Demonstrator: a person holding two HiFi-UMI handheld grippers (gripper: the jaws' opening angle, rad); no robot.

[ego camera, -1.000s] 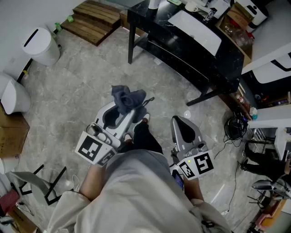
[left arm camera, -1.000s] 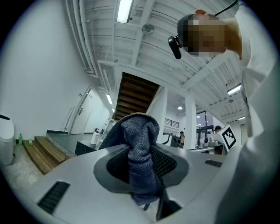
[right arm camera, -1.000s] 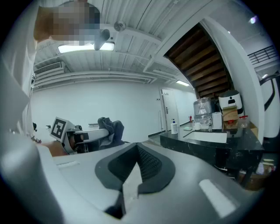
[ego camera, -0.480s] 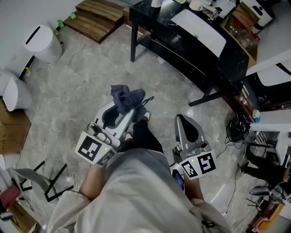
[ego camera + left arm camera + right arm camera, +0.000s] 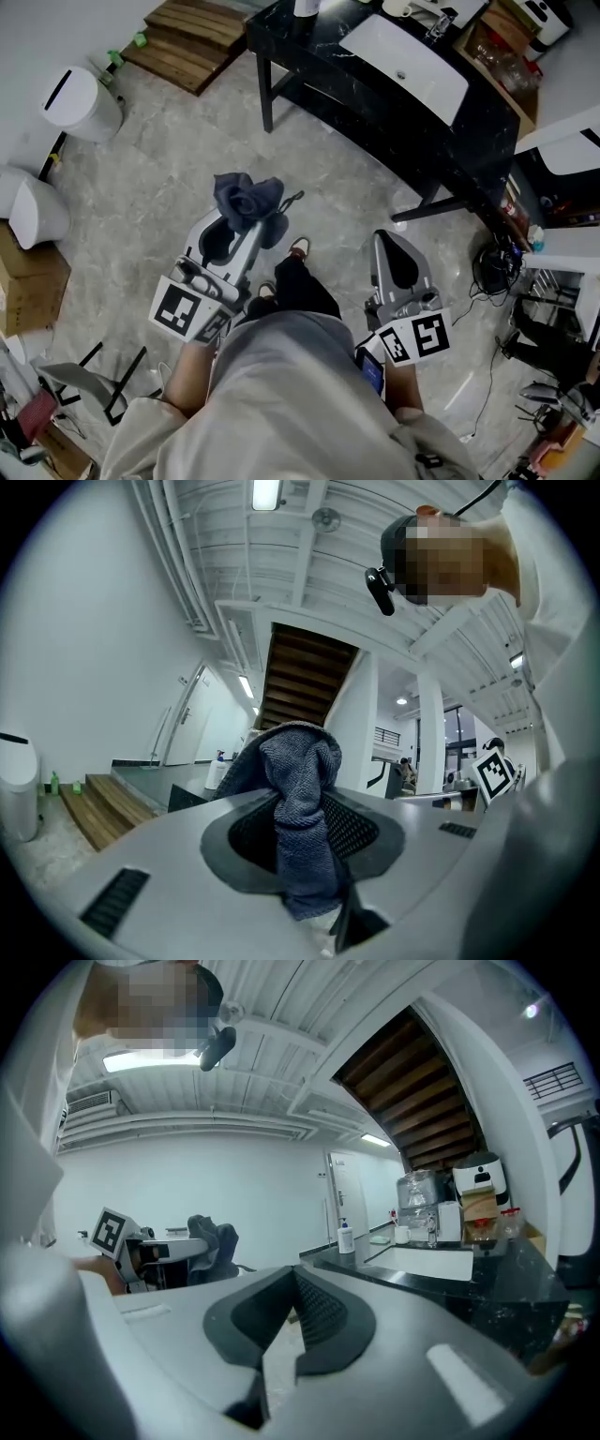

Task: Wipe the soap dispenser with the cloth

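While the white pump soap dispenser (image 5: 346, 1238) is standing untouched on the black marble desk (image 5: 314, 47), well apart from both tools, the crumpled dark blue-grey cloth (image 5: 247, 200) is being clamped between the jaws of the left gripper (image 5: 246, 223) and is bunching up above them. Nothing is being held by the right gripper (image 5: 392, 246): its jaws are being pressed fully together, empty. So the cloth is in hand, but by this reading no wiping is being done yet. The approach to the desk and the wipe itself are both being left to do.
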